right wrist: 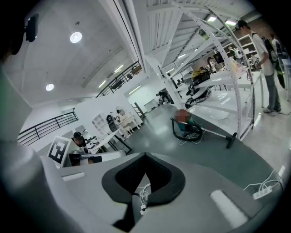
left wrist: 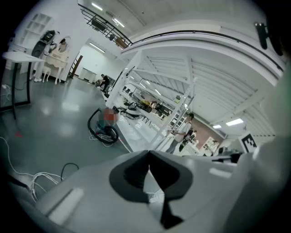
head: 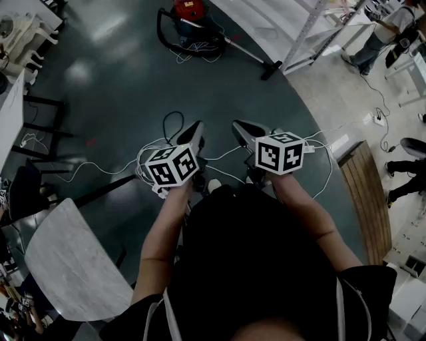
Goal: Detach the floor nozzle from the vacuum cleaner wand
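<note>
Glossy grey floor point(head: 113, 100) is crossed by white cables point(head: 100, 172); far off, the floor nozzle point(head: 271, 69) is joined to the wand point(head: 245, 49) of the red vacuum cleaner point(head: 192, 13). Left gripper point(head: 192, 132) and right gripper point(head: 242, 128), marked with square codes, are held closed, empty.

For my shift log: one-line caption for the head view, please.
Shut and empty, the left gripper and right gripper hover over the floor; vacuum cleaner, wand and floor nozzle lie ahead.

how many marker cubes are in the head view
2. One cube sits on the left claw, left of centre; the other cube on the right claw, beside it. None seems hidden.
</note>
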Available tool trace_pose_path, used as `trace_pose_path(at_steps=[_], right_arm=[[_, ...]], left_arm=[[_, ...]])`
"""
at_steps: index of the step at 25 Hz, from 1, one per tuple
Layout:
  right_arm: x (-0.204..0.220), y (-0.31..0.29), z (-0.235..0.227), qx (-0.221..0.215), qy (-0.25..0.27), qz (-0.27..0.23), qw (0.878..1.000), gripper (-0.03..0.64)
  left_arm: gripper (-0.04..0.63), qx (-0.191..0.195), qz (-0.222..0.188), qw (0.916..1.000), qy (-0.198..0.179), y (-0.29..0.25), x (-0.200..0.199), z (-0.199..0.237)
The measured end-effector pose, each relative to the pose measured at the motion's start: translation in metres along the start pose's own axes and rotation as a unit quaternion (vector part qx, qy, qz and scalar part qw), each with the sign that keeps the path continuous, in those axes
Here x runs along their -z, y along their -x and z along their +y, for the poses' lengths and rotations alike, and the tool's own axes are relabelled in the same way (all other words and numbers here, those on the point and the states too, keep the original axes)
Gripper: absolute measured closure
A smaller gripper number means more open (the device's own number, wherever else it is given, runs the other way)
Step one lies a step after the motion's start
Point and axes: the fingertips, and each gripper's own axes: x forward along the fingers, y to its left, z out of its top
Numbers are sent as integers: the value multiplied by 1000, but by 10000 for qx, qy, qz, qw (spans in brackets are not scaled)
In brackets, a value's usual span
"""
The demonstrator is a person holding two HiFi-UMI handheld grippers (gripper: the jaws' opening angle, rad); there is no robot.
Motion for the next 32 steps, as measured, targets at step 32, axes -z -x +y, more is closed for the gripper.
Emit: trace_pose_path(at_steps=[32], right_arm=[[-52,-118,-43,-44,-50,451,9990,621]], left_arm=[[589,-491,52,9981,363,-59,-51,104]])
